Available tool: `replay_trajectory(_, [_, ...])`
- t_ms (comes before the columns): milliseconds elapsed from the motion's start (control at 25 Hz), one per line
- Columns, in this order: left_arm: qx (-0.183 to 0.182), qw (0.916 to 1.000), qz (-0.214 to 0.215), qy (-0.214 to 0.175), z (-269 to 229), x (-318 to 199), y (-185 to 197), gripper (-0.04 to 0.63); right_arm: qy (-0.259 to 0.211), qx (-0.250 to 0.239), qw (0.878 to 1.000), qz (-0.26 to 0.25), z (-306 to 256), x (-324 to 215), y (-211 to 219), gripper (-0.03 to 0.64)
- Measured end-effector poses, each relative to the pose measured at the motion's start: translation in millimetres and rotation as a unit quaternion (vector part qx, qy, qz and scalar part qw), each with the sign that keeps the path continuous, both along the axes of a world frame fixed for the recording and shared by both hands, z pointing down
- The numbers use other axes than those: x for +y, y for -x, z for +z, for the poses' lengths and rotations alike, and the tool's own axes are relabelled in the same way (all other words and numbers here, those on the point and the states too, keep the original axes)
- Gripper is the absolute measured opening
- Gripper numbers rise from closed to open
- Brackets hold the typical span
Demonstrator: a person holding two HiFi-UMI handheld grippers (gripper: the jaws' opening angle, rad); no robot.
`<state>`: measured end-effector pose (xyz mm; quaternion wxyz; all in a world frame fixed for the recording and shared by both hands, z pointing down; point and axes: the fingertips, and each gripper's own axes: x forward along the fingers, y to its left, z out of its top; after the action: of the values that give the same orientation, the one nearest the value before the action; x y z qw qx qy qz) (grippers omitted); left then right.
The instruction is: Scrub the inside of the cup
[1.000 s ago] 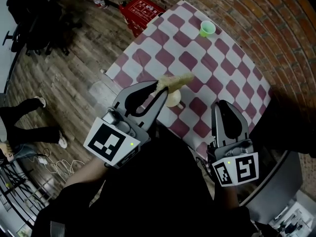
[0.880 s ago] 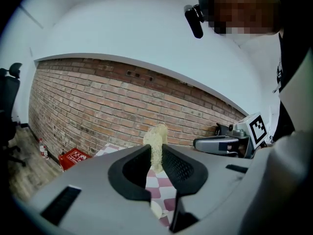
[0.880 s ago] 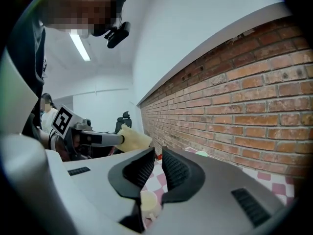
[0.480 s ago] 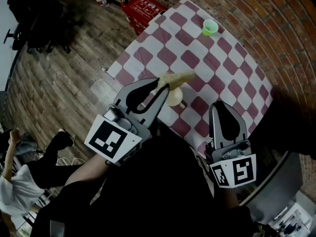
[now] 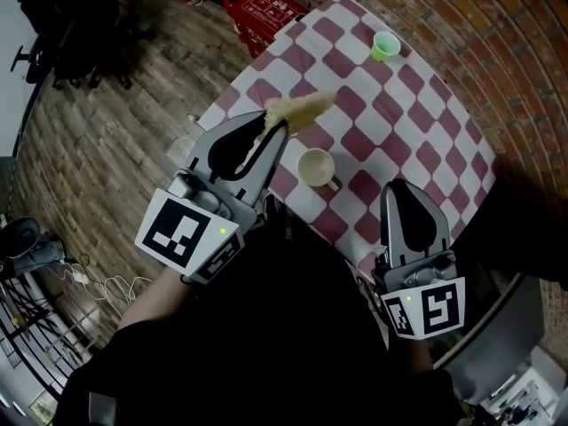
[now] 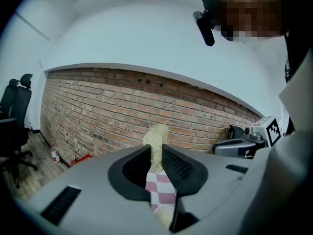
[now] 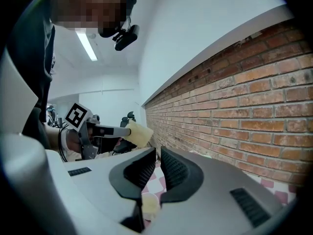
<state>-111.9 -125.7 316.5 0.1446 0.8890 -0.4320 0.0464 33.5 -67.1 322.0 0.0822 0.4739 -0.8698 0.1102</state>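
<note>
At the checkered table we are drawing the left gripper away toward the left corner while the right gripper is keeping by the near edge, its fingers having just been closing on nothing and now sitting together, empty. The cream cup is standing upright and unheld near the middle of the near edge, between the two grippers. The left fingers are clamping the straw-coloured scrubber, which was hanging right over the cup a moment ago and is now clear of it, so we are judging this scrubbing stroke finished or paused.
</note>
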Motion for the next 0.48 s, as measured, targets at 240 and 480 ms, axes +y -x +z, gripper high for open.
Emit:
replay_trajectory(240, [-0.006, 1.0000, 0.002, 0.002, 1.6, 4.2, -0.5, 0.072, -0.001, 0.002, 1.000, -0.002, 1.0, 3.0, -0.7, 0.052])
replay_trajectory(480, [-0.009, 1.0000, 0.004, 0.000, 1.4, 6.6, -4.7, 0.072, -0.002, 0.010, 1.000, -0.003, 5.2, 5.4, -2.4, 0.052])
